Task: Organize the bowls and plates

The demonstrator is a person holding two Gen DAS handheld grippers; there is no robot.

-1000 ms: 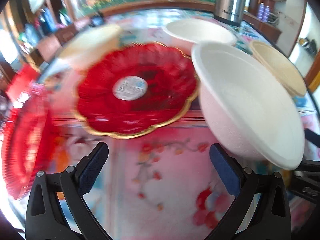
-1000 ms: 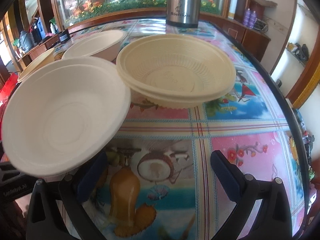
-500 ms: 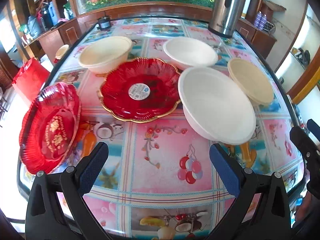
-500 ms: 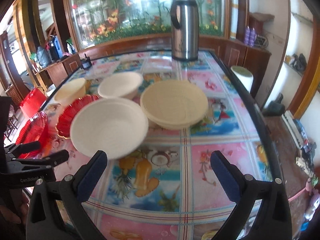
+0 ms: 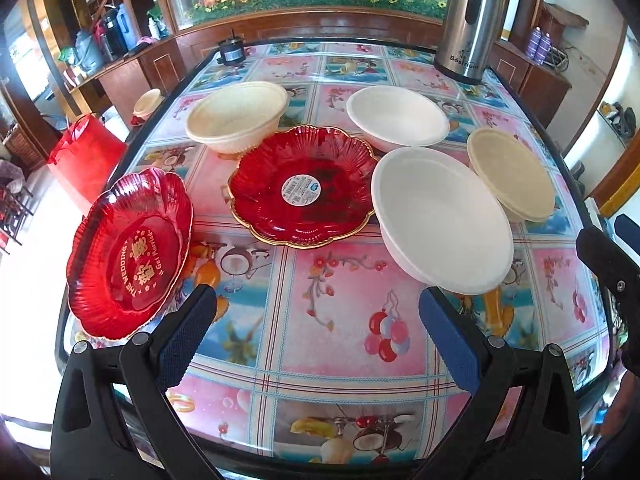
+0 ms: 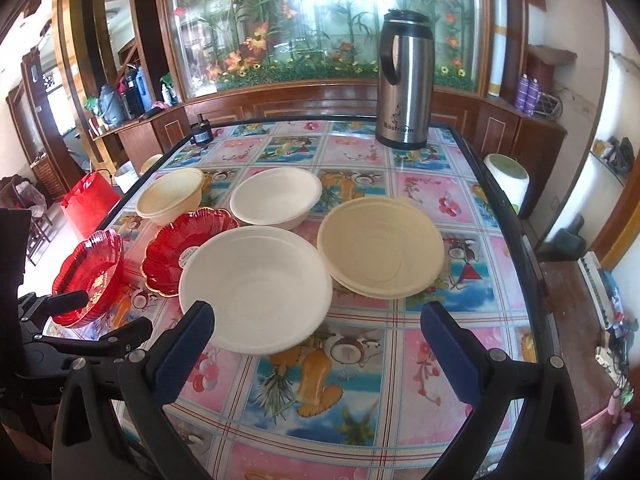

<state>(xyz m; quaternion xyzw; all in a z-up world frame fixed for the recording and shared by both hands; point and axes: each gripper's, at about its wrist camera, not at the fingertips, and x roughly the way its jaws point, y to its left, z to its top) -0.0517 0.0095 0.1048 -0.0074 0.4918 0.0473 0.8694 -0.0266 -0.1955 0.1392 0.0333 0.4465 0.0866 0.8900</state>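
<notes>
On the worktop (image 5: 344, 320), covered with a bright fruit-and-flower patterned cloth: six dishes, spread apart. Nearest the left claw (image 5: 318, 330), released, jaws wide and grasping nothing, hovering over bare cloth at the near edge. At the near left corner, a red plate with gold lettering (image 5: 130, 252), overhanging the worktop edge a little. Toward the middle, a red gold-rimmed plate (image 5: 304, 186) with a round sticker at its centre. Behind that plate to the left, a cream bowl (image 5: 236, 116); behind to the right, a white bowl (image 5: 396, 120). Just right of the gold-rimmed plate, touching or overlapping its rim, a large white bowl (image 5: 440, 216), and beside that, farther right, a shallow cream bowl (image 5: 510, 174). At the far right corner, a steel thermos jug (image 5: 470, 20), upright.

From the right wrist view: right claw (image 6: 316, 346) likewise released, jaws spread, empty, held above the near edge with the large white bowl (image 6: 256, 288) just ahead of its left finger and the shallow cream bowl (image 6: 380, 248) ahead to the right. Beyond the worktop, a planted glass tank (image 6: 320, 24) set in dark wood cabinetry.
</notes>
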